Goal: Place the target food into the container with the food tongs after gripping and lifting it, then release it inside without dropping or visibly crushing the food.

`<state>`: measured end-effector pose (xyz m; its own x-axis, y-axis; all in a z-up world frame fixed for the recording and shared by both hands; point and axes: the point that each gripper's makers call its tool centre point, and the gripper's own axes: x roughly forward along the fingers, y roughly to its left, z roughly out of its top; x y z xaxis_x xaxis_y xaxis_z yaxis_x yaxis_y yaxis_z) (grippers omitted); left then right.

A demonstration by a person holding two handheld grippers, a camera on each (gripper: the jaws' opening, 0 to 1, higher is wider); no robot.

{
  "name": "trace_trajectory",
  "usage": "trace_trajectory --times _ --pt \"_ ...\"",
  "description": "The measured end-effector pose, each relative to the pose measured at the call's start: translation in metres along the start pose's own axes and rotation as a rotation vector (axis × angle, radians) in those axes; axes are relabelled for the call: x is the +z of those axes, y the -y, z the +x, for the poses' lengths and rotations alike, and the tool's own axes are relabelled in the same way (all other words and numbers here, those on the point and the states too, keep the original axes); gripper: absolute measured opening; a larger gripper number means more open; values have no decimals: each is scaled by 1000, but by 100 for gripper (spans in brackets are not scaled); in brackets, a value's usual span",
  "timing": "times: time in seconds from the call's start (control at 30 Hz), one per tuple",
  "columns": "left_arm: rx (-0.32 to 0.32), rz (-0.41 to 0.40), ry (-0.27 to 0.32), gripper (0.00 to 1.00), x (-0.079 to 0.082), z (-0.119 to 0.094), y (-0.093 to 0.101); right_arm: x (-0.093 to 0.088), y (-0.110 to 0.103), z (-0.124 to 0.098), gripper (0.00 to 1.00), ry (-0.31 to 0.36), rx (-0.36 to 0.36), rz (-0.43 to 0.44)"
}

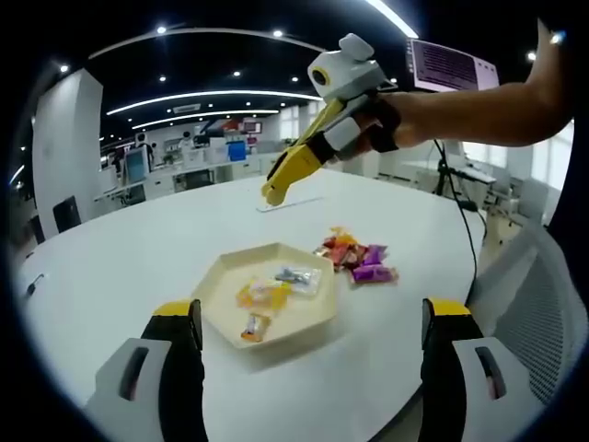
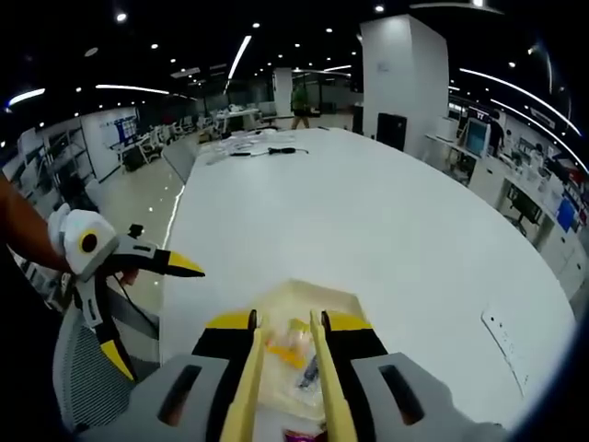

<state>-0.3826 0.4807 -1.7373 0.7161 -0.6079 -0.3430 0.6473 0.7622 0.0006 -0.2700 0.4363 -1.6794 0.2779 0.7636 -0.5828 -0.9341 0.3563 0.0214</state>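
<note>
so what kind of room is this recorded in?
Most likely an open-plan office or lab. A large white table holds the tray, rows of desks with monitors stand behind it, and long strip lights run across a dark ceiling. A mesh office chair sits beside the table.

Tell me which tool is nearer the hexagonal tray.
Right, apparently. The right tool holds its tongs just over the tray, above the candies. The left tool hangs at the table edge, short of the tray.
</note>
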Motion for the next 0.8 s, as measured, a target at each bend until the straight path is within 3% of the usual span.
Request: trace_trajectory --times 0.43,0.8 --pt "-3 0 -4 95 0 0 1 -3 9 -19 27 8 -20 -38" --pt "-2 1 -3 95 0 0 1 -18 18 -40 27 3 -37 -32"
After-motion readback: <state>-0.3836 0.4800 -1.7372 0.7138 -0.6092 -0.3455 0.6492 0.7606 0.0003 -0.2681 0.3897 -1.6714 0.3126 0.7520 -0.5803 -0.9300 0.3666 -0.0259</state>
